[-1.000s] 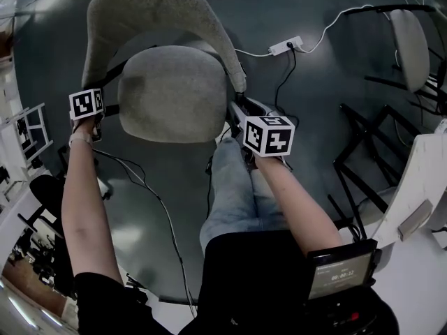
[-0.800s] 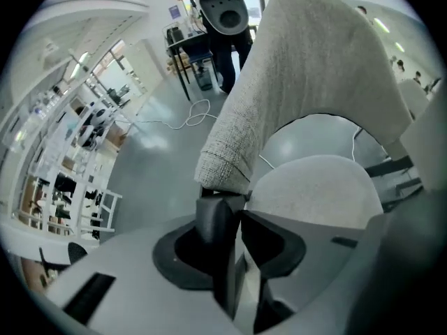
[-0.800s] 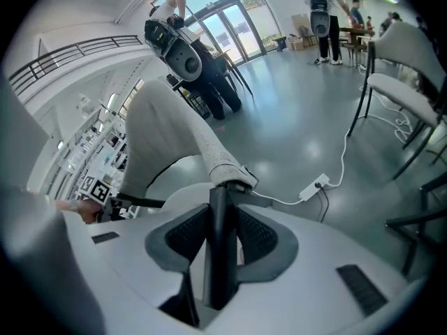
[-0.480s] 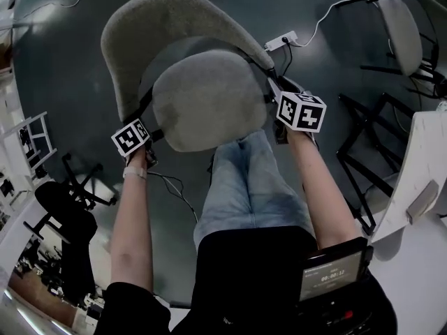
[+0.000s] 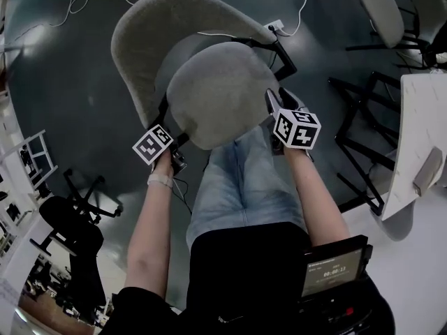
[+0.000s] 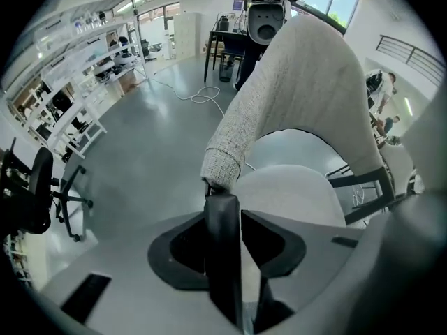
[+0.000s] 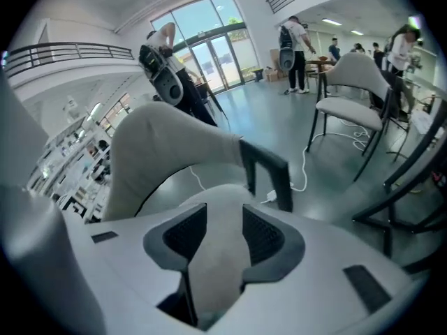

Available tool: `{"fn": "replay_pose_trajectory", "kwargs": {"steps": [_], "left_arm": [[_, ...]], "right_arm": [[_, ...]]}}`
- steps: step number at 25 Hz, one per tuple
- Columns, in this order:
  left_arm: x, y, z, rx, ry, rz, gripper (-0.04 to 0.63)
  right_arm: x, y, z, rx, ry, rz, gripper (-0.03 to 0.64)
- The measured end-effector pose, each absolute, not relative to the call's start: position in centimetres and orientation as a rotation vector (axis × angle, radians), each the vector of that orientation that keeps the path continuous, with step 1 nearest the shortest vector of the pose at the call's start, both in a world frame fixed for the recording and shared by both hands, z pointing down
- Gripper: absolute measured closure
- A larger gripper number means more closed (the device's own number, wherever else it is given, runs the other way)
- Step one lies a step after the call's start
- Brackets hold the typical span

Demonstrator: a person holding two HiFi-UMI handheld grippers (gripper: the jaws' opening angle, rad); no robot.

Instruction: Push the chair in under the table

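**Chair out on the floor, both grippers on it.** The grey fabric chair [image 5: 209,89] stood at 12 o'clock before my legs, on the open floor, with its backrest [image 5: 167,26] on the far side. The white surface [image 5: 419,138] lay at 3 o'clock, well apart from the chair. My left gripper [image 6: 225,218], its jaws having just been closing, clamped the black frame bar [image 6: 222,271] at the 8 o'clock edge of the seat [image 5: 216,96]. My right gripper [image 7: 218,222] pinched the seat rim at 4 o'clock. Fabric filled the gap there, and its jaws had just eased slightly wider. A second chair [image 5: 377,5] stood at 1 o'clock.
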State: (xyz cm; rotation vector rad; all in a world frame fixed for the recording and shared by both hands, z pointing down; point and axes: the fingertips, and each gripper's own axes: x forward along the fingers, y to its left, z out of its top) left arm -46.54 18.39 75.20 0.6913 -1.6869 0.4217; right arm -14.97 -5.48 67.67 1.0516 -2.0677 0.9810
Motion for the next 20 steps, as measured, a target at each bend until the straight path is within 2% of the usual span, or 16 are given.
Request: {"fn": "replay_pose_trajectory", "kwargs": {"steps": [3,7,9,13,17,20], "left_arm": [[-44.5,17.8,75.2,0.726,-1.696,0.449,0.466],[-44.5,16.9,75.3,0.663,-1.709,0.396,0.465],[-44.3,15.9,75.2,0.673,-1.701,0.339,0.465],[-42.7,13.2,74.9,0.719,-1.665,0.269,0.465],[-38.1,11.5,74.8,0.737,-1.627,0.178,0.466],[-33.2,11.3,75.0,0.820,-1.578,0.261,0.466]], "right_arm": [[-17.4,0.2,66.8,0.793,-2.175,0.969,0.457],[-20.8,7.1,65.6,0.465,-2.267,0.911,0.382],[-21.5,9.6,65.5,0.361,-2.269,0.884,0.365],[-21.9,12.5,65.8,0.269,-2.262,0.849,0.354],[-21.6,13.2,66.0,0.268,-2.249,0.834,0.354],[-21.0,13.1,66.5,0.254,-2.247,0.764,0.348]]}}
